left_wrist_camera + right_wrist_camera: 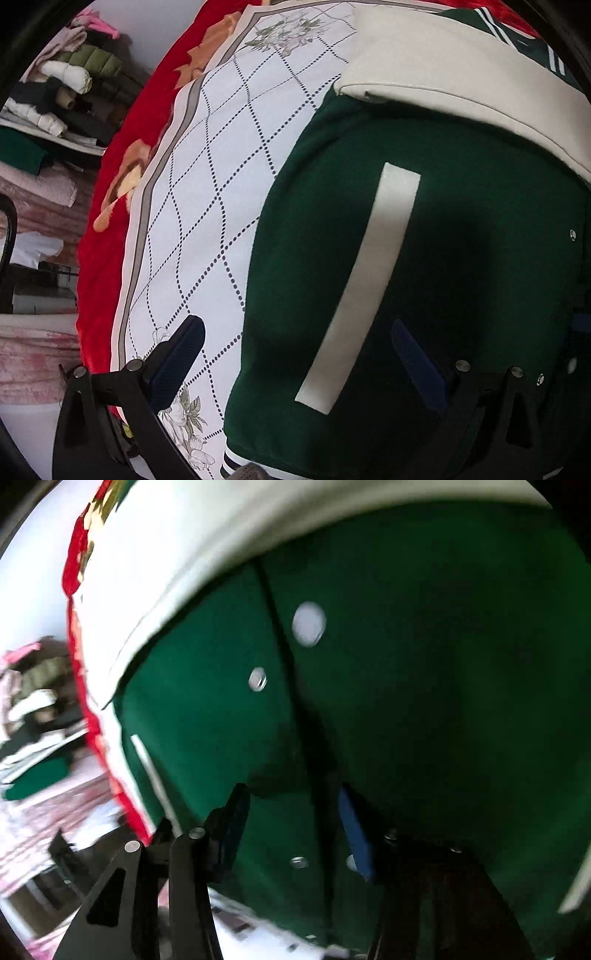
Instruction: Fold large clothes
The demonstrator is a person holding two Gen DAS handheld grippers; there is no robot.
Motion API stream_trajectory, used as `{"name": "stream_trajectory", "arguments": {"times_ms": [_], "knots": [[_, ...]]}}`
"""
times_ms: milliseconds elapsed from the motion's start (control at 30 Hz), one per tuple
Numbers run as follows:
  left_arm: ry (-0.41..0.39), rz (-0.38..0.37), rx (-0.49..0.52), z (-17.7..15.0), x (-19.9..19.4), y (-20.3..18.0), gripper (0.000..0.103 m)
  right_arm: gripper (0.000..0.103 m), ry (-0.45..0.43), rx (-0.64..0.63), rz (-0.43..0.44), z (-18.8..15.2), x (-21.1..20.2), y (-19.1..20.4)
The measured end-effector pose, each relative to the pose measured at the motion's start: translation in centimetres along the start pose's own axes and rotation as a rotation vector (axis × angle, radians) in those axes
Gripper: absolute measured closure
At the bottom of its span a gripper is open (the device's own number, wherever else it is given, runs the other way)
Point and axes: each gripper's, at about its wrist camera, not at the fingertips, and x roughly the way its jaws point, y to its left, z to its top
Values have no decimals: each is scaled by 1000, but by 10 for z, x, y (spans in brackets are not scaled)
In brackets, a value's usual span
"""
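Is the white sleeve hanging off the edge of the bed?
No, in the left wrist view the white sleeve lies folded across the top of the green jacket, which rests on the diamond-patterned bedspread.

Left gripper: black frame, two angled link arms per side, triangular cut-outs in the outer plates. Round silver pivot pins at the link joints behind each jaw. Fingers carry dark navy pads with a fine ribbed texture, tapering toward the tips.

Right gripper: same black linkage, one triangular cut-out visible on the plate behind the left-hand jaw, silver pins at the joints. Finger pads blue; image blurred, texture not resolvable.
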Motion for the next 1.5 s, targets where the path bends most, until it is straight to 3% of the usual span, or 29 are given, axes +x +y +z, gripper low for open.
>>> {"name": "stream_trajectory", "arguments": {"times_ms": [133, 167, 200, 367, 400, 467, 533, 567, 600, 633, 700, 800, 900, 933, 967, 1000, 1100, 1200, 1267, 1300, 1333, 1367, 1400, 1500], "knots": [[-3, -16, 7, -1, 0, -5, 0, 52, -4, -7, 7, 16, 13, 9], [-3, -20, 7, -2, 0, -5, 0, 64, -21, -36, -7, 17, 17, 16], [-2, -23, 9, -2, -2, -6, 0, 97, -41, -86, -50, 20, 22, 26], [-27, -52, 11, -3, -16, -5, 0, 97, -218, -195, -154, 37, -15, 52], [-31, -54, 22, -4, -18, -7, 0, 97, -200, -195, -190, 42, -13, 44], [-31, -70, 38, -6, -21, -11, 0, 96, -71, -173, -170, 47, -1, 21], [-30, -96, 46, -8, -28, -14, 0, 92, -2, -138, -89, 42, -7, 11], [-35, -111, 47, -9, -33, -16, 0, 91, -31, -133, -82, 34, -26, 5], [-40, -129, 50, -10, -38, -19, 0, 81, -67, -128, -91, 26, -43, -1], [-42, -145, 58, -12, -42, -23, 0, 56, -115, -112, -115, 17, -68, -14], [-42, -173, 74, -17, -48, -35, 0, 24, -197, -51, -188, -1, -114, -52], [-25, -205, 109, -26, -51, -60, 0, 23, -221, 51, -351, -18, -149, -120], [-40, -222, 148, -36, -62, -89, 0, 23, -153, 130, -384, -27, -139, -181], [-52, -220, 160, -38, -66, -97, 0, 28, -126, 136, -384, -27, -129, -196], [-67, -210, 176, -43, -70, -108, 0, 42, -101, 137, -353, -27, -118, -210], [-72, -200, 186, -46, -72, -115, 0, 79, -80, 140, -291, -29, -108, -221], [-73, -155, 199, -59, -76, -137, 0, 91, -88, 79, -280, -35, -107, -228], [-58, -86, 206, -72, -81, -161, 0, 91, -40, 72, -205, -31, -108, -247], [-80, -22, 226, -81, -93, -179, 0, 83, -5, -10, -178, -24, -120, -246], [-99, 17, 239, -86, -104, -192, 0, 60, -6, -49, -198, -21, -134, -252], [-115, 42, 243, -90, -115, -202, 0, 29, -26, -82, -220, -20, -147, -249], [-129, 61, 245, -95, -123, -212, 0, 17, -63, -111, -235, -18, -164, -252], [-142, 87, 254, -101, -134, -227, 0, 12, -105, -139, -248, -14, -182, -254], [-149, 101, 284, -119, -160, -272, 0, 12, -193, -194, -335, -5, -229, -277]]}}
